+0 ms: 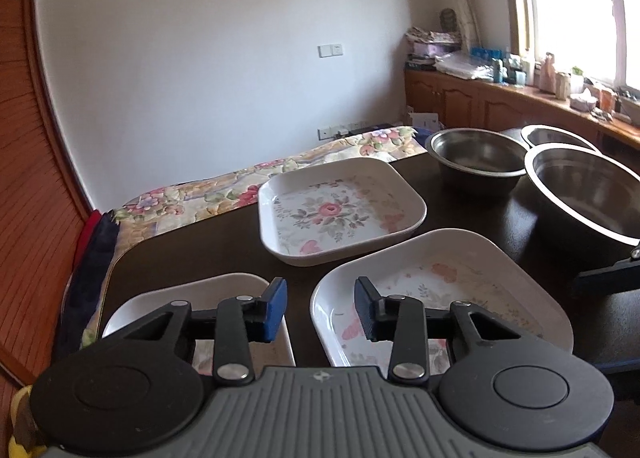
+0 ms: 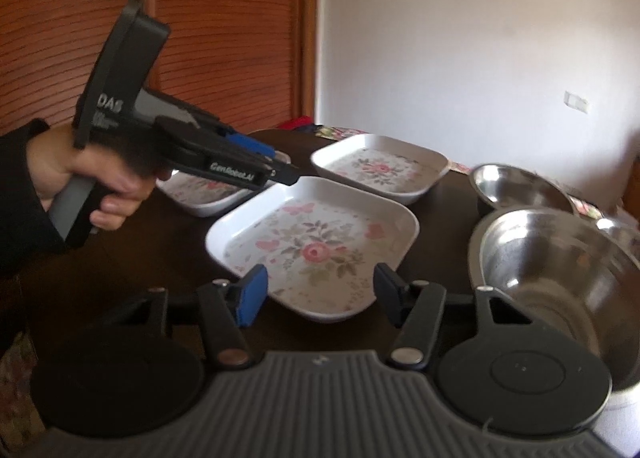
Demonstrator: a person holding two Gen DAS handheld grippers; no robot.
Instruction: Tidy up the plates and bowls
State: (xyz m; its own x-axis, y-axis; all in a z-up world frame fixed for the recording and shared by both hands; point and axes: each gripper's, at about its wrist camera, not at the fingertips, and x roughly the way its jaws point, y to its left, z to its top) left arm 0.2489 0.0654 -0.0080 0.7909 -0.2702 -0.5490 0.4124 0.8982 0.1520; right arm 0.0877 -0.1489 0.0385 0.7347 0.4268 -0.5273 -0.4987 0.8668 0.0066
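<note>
Left wrist view shows three white square floral plates on the dark worktop (image 1: pixel 208 242): the near plate (image 1: pixel 452 278) under the right finger of the left claw (image 1: pixel 321 309), a left plate (image 1: pixel 208 292) under its left finger, and a far plate (image 1: pixel 340 206) beyond, apart from both. Three steel bowls sit to the right: a small bowl (image 1: pixel 478 156), a large bowl (image 1: pixel 588 190) just beside it, and a third bowl (image 1: pixel 556 137) behind. The left claw hangs open, empty, above the gap between the two nearer plates. In the right wrist view, the right claw (image 2: pixel 318 294) is spread wide over the near plate's edge, holding nothing; a hand (image 2: pixel 86 182) in a dark sleeve grips the left tool.
</note>
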